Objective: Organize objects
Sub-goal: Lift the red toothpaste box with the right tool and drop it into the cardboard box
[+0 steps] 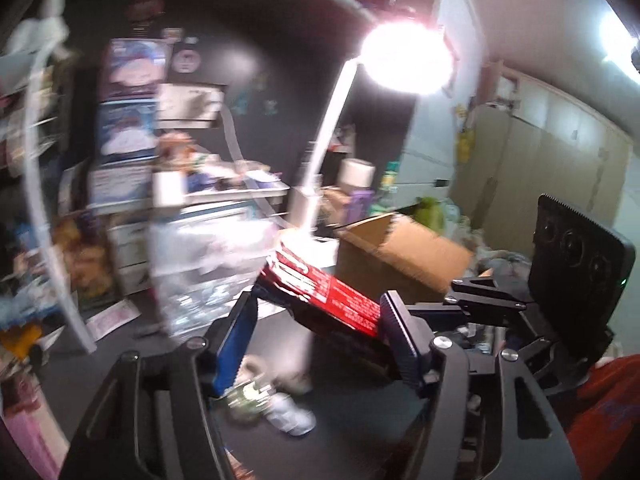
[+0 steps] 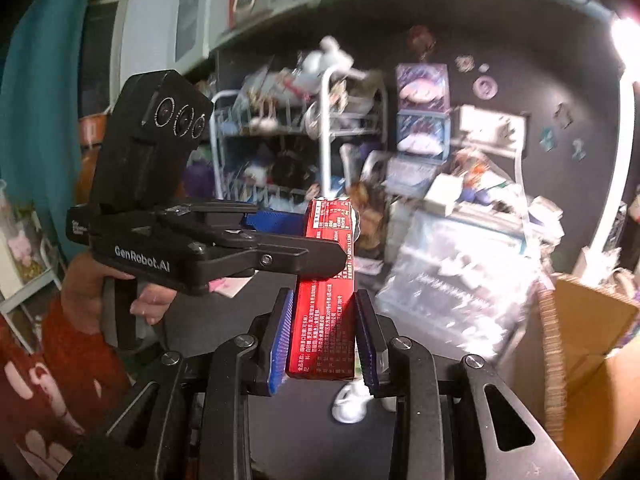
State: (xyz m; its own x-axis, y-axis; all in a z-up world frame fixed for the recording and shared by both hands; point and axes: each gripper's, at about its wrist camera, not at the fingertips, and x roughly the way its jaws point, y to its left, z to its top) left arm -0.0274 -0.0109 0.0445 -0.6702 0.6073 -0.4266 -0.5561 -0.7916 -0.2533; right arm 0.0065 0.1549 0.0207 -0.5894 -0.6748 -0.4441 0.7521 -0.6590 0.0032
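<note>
A long red box (image 2: 325, 300) with white print is held in the air over the dark desk (image 2: 320, 440). My right gripper (image 2: 322, 320) is shut on its near end, blue pads on both sides. My left gripper (image 2: 296, 236) comes in from the left and crosses the box's far end; one finger lies in front of the box, and I cannot tell whether it grips. In the left wrist view the red box (image 1: 320, 292) lies slanted between my left gripper's (image 1: 316, 320) wide-apart fingers, and the right gripper's body (image 1: 500, 300) holds it from the right.
An open cardboard box (image 2: 580, 352) stands at the right, also in the left wrist view (image 1: 400, 256). A lit white desk lamp (image 1: 404, 60) stands behind. A wire rack (image 2: 296, 140), stacked boxes and plastic bags (image 2: 460, 280) crowd the back.
</note>
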